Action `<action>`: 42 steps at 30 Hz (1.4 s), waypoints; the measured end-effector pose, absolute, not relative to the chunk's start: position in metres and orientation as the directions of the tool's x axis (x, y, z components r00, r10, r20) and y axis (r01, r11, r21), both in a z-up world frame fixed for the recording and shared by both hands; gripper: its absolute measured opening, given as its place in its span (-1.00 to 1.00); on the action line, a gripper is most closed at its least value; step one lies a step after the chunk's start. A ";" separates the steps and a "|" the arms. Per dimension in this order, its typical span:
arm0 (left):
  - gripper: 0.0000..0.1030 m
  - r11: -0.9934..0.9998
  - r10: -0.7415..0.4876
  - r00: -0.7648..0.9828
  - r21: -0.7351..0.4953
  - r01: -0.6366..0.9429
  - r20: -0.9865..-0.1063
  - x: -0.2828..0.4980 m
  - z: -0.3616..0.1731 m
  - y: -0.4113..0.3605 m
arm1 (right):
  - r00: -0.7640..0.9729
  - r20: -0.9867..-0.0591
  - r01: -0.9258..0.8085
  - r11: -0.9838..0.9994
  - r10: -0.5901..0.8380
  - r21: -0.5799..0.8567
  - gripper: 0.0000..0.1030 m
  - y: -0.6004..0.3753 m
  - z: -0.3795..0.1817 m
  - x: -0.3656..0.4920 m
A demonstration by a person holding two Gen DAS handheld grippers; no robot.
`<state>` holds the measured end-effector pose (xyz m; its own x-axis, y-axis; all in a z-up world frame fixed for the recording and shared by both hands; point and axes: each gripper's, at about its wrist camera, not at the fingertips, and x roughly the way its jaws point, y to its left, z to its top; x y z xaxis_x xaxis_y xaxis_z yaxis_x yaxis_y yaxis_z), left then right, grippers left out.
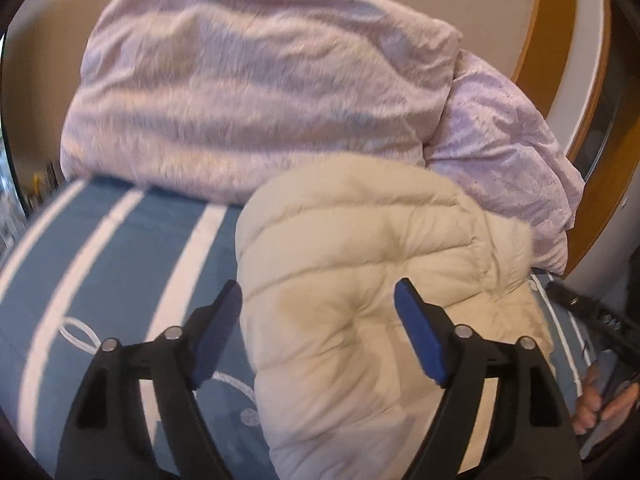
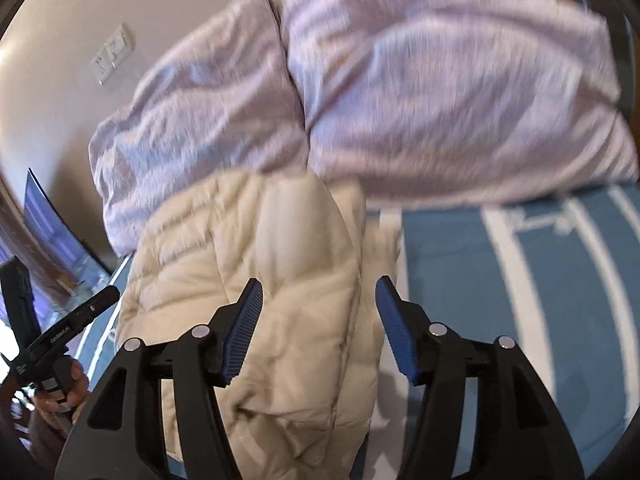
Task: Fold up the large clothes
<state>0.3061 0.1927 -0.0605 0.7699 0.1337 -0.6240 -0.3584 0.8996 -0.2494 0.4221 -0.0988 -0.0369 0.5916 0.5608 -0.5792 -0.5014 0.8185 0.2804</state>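
Observation:
A cream quilted puffer jacket [image 1: 360, 280] lies bunched on the blue bed cover with white stripes [image 1: 100, 248]. My left gripper [image 1: 320, 300] is open, its blue pads on either side of the jacket's folded bulk, holding nothing. In the right wrist view the same jacket [image 2: 272, 272] runs lengthwise under my right gripper [image 2: 320, 300], which is open and empty above it. The other gripper [image 2: 60, 332], held in a hand, shows at the lower left there.
A bulky pale lilac duvet [image 1: 248, 92] is piled at the head of the bed against the beige wall, also in the right wrist view [image 2: 420, 92]. A wooden door frame [image 1: 560, 40] stands at the right. A wall socket plate [image 2: 112, 54] is at the upper left.

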 end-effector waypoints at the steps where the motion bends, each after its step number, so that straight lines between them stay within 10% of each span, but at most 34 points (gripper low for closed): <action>1: 0.57 0.903 0.148 0.768 -0.232 -0.362 -0.623 0.309 -0.058 0.190 | 0.603 -0.566 -0.505 0.818 0.562 0.274 0.18 -0.096 -0.032 0.420; 16: 0.58 0.912 0.295 0.669 -0.008 -0.411 -0.682 0.371 -0.082 0.171 | 0.630 -0.627 -0.515 0.851 0.458 0.104 0.08 -0.012 -0.053 0.446; 42: 0.97 0.909 0.242 0.668 -0.076 -0.409 -0.704 0.394 -0.127 0.181 | 0.648 -0.654 -0.442 0.892 0.391 0.094 0.09 -0.025 -0.114 0.459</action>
